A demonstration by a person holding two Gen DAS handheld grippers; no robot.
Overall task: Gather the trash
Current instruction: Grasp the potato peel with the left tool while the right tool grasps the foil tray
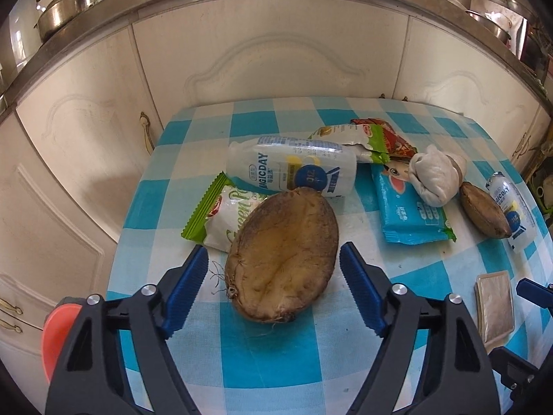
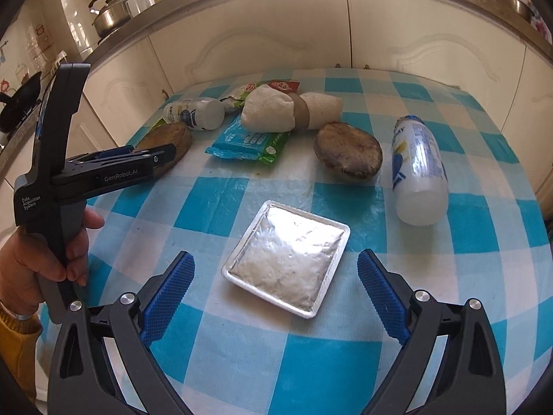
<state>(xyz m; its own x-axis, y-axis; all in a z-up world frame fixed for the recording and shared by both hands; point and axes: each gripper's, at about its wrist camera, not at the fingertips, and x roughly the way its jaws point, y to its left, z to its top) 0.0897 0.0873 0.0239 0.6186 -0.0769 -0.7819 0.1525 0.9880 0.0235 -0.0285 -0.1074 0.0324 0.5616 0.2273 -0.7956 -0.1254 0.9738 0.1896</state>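
A brown, rough half shell [image 1: 283, 256] lies on the checked tablecloth between the blue pads of my left gripper [image 1: 274, 259]. The pads stand a little off its sides, so the gripper is open. From the right wrist view the left gripper [image 2: 169, 154] is seen side-on at that shell [image 2: 172, 135], with a hand on its handle. A flat silver foil packet [image 2: 287, 259] lies between the wide-open fingers of my right gripper [image 2: 276, 259], untouched. The same packet [image 1: 494, 307] shows at the right of the left wrist view.
More litter lies on the table [image 1: 269, 356]: two white plastic bottles [image 1: 293, 169] [image 2: 418, 169], a green-white snack wrapper [image 1: 221, 214], a blue tissue pack [image 2: 249, 141], a rolled white cloth [image 2: 276, 110], a second brown shell [image 2: 349, 152]. Cream cabinets [image 1: 276, 52] stand behind.
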